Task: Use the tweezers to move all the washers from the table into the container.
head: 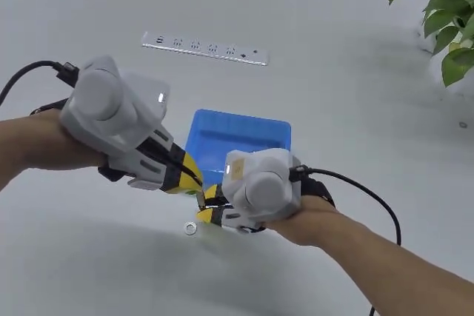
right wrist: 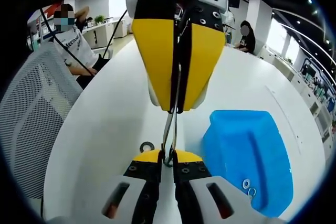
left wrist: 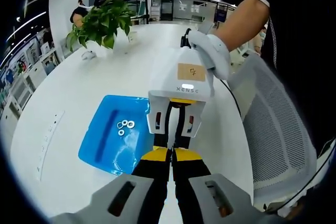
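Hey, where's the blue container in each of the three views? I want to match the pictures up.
Head view: blue container at centre, just beyond the left gripper and right gripper.
Left gripper view: lower left of centre, left of the right gripper, washers inside.
Right gripper view: lower right, right of the tweezers.
Shared landmark: both grippers' yellow tips closed on the tweezers, beside the container.

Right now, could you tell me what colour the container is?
Blue container, clearest in left gripper view.
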`<state>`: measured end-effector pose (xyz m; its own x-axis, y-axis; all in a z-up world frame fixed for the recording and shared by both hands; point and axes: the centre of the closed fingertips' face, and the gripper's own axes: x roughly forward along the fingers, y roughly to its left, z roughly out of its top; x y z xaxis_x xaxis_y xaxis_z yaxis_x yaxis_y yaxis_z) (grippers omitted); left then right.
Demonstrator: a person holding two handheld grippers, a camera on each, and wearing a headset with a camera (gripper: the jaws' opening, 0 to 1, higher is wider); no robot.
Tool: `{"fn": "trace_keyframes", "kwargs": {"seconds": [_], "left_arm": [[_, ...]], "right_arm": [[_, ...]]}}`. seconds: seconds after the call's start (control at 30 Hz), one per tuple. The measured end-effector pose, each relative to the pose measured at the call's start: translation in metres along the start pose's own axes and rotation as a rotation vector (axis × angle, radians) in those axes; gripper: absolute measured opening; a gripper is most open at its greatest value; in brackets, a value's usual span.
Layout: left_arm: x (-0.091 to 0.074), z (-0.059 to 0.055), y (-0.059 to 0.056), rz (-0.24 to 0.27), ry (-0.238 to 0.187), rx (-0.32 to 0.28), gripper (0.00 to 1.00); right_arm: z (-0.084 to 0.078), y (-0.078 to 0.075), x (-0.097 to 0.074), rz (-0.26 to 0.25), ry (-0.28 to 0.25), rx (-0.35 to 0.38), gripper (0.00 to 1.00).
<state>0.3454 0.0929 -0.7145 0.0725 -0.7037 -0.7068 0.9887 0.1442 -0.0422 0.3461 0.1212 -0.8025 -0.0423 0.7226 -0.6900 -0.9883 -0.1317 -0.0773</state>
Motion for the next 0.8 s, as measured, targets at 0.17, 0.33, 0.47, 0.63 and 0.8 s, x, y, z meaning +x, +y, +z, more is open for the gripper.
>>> {"fn": "trace_keyframes", "kwargs": {"seconds": [0.17, 0.33, 0.47, 0.63, 0.8], "left_arm": [[0.000, 0.000, -0.001, -0.002, 0.006, 0.004, 0.05], [-0.001, 0.002, -0.001, 0.001, 0.005, 0.008, 0.05], [-0.003, 0.004, -0.002, 0.004, 0.006, 0.012, 0.05], [-0.006, 0.009, -0.004, 0.009, 0.006, 0.018, 0.05], [-0.010, 0.013, -0.004, 0.013, 0.007, 0.026, 0.05]], "right_arm": [[0.000, 0.001, 0.000, 0.004, 0.004, -0.003, 0.09], [0.001, 0.001, -0.002, 0.001, 0.002, -0.005, 0.09], [0.003, 0.001, -0.004, 0.000, 0.002, -0.010, 0.09], [0.006, 0.001, -0.008, -0.006, -0.001, -0.014, 0.09], [0.010, 0.001, -0.013, -0.013, -0.002, -0.022, 0.09]]}}
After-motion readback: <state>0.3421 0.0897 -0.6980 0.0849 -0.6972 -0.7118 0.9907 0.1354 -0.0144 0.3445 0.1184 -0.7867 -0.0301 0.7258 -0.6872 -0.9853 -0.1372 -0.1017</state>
